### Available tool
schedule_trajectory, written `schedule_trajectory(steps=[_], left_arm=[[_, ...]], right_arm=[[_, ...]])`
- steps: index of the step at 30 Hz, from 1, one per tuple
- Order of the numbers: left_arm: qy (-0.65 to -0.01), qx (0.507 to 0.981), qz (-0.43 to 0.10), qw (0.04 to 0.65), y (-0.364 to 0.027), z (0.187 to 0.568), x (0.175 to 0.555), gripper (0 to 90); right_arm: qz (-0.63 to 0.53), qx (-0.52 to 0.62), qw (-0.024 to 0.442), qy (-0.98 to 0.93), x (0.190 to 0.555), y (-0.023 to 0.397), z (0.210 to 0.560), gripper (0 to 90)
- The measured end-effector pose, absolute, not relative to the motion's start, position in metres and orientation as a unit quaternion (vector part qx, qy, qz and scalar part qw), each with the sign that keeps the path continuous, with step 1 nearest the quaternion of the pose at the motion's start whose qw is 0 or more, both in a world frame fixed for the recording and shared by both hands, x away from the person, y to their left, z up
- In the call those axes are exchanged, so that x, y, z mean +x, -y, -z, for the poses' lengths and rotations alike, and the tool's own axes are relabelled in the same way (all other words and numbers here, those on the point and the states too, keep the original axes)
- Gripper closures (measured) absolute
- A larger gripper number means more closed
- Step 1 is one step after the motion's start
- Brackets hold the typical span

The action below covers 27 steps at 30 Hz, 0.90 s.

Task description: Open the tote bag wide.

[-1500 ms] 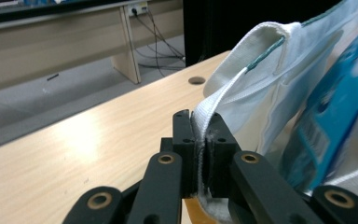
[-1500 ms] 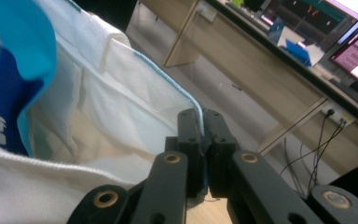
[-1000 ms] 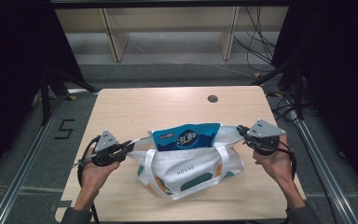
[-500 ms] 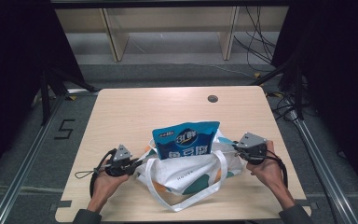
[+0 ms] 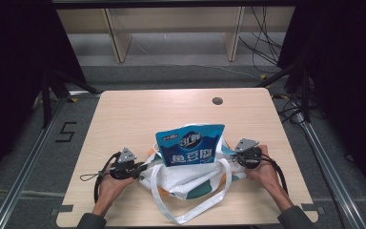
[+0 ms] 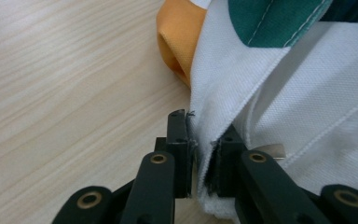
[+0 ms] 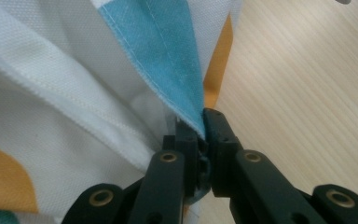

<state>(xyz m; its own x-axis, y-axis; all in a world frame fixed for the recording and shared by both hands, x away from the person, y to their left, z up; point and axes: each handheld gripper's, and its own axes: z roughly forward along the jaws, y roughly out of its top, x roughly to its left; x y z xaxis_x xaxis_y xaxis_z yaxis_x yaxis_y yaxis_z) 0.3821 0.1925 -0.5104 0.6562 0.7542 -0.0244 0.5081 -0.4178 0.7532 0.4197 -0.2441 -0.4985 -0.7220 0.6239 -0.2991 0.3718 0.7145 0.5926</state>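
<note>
Blue snack pouch (image 5: 190, 144) sits in the white canvas tote bag (image 5: 190, 179) near the bench's front edge; your left gripper (image 5: 140, 168) and right gripper (image 5: 234, 153) fingers each pinch a bag edge. Just release.

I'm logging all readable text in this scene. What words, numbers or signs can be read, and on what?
"5": dark mark on the floor left of the table.
Blue pouch in the tote bag: large white characters and a logo, too blurred to read.
Tote bag: its print cannot be read at this moment.
</note>
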Motion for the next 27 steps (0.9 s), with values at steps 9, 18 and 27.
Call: schedule_trajectory(steps=[9,18,27], left_arm=[[-0.389,0.825,-0.17,0.374,-0.196,0.507,0.393,71.7],[-0.406,0.801,-0.146,0.415,-0.207,0.477,0.387,44.8],[-0.357,0.817,-0.159,0.425,-0.181,0.451,0.387,41.4]], right_arm=[[-0.275,0.301,0.227,-0.885,0.435,0.248,0.498,84.1],[-0.35,0.344,0.229,-0.84,0.423,0.262,0.456,53.6],[-0.464,0.278,0.187,-0.82,0.385,0.244,0.403,49.7]])
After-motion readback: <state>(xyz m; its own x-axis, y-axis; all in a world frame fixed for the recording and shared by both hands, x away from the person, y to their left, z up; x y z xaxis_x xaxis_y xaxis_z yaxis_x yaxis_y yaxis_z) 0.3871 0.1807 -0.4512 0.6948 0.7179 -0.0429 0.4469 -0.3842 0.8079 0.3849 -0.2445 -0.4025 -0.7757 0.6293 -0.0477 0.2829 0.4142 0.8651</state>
